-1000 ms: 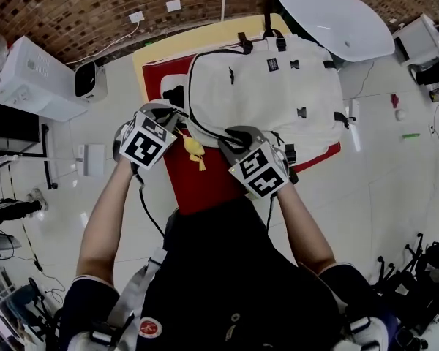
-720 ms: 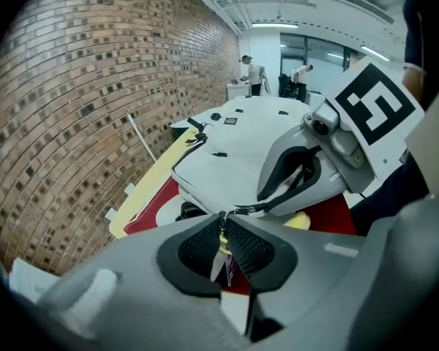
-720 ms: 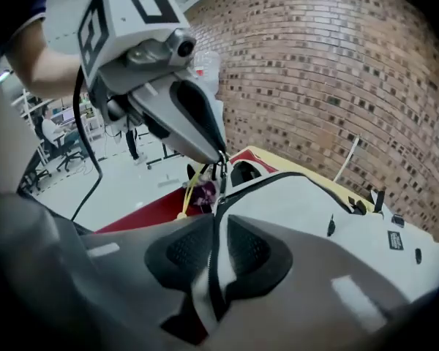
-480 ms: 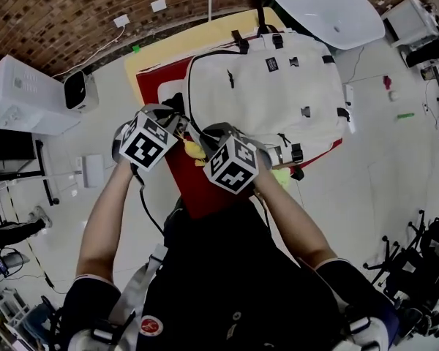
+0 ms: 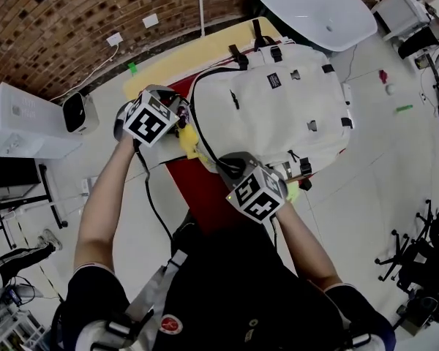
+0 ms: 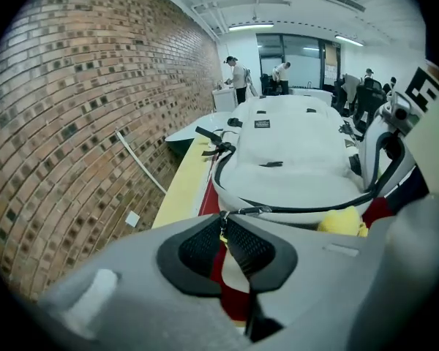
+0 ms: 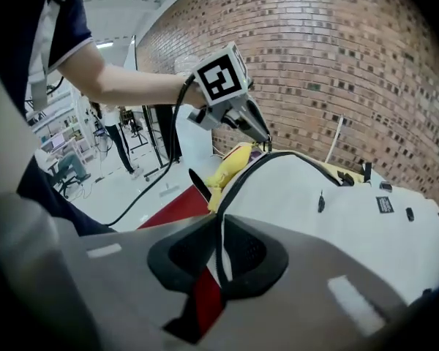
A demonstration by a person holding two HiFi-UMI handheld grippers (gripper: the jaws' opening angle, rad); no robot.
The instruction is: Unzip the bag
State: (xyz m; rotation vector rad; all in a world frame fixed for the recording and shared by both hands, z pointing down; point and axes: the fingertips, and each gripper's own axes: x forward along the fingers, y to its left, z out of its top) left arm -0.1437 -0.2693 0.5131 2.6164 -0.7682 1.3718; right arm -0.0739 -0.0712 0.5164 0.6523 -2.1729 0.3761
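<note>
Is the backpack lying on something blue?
No, the white backpack lies on a red surface with a yellow edge.

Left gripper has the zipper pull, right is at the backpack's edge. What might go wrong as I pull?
The left gripper pinches the small zipper pull only at its pad tips; it may slip out under tension.
The right gripper is closing its jaws on a thin edge of the backpack; a shallow hold might let the bag drag along.
The yellow soft item lies beside the zipper and might snag.
</note>
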